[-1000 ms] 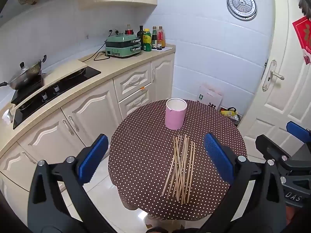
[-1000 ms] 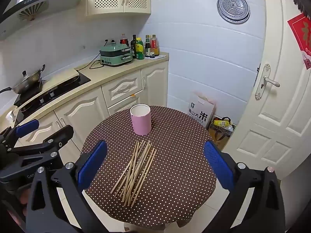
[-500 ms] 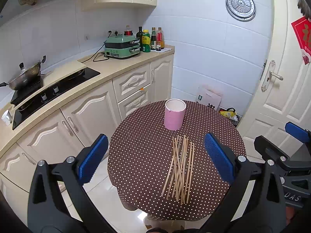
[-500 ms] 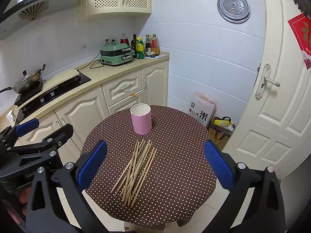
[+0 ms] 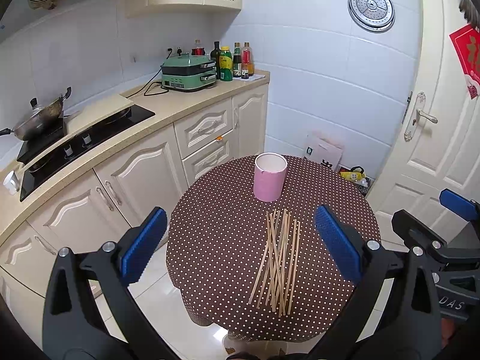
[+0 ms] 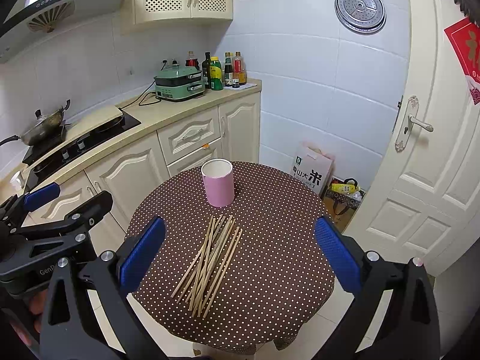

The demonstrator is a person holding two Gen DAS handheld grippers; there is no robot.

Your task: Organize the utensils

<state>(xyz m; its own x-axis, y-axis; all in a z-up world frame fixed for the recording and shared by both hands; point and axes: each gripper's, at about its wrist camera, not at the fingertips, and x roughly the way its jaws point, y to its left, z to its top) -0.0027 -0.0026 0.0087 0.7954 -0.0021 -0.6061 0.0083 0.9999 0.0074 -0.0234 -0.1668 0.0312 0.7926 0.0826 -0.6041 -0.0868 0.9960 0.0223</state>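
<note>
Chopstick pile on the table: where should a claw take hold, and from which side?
Judging by the pose, come from above. The chopsticks lie flat and crisscrossed on the dotted tablecloth, pointing toward the pink cup. Grip across the near ends, where they fan apart and one or two can be singled out. Both the right claw and left claw are open.

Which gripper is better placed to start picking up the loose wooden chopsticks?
Marginally the right gripper: the wooden chopsticks lie between its open fingers, whereas they sit right of centre for the left gripper. Both hover open and empty above the table.
</note>
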